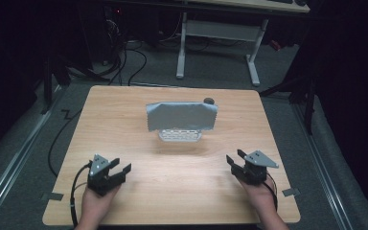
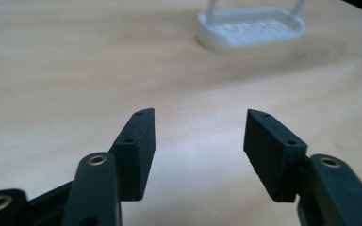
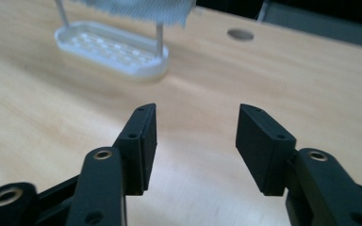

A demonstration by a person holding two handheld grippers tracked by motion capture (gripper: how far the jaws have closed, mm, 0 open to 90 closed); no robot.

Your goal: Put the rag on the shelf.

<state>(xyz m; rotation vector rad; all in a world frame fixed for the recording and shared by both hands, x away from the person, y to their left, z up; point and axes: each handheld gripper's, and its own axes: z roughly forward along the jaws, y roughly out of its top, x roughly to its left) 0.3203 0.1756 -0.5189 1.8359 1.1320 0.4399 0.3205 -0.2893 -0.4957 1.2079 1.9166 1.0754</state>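
Pale wood-grain worktop (image 1: 124, 120). Grey-blue cloth (image 1: 182, 116) with a fine woven texture, hung over a white rack (image 1: 179, 135) whose base bears a grid pattern. Both tongs, left (image 1: 118, 169) and right (image 1: 236, 158), are black; their top plates are grey.
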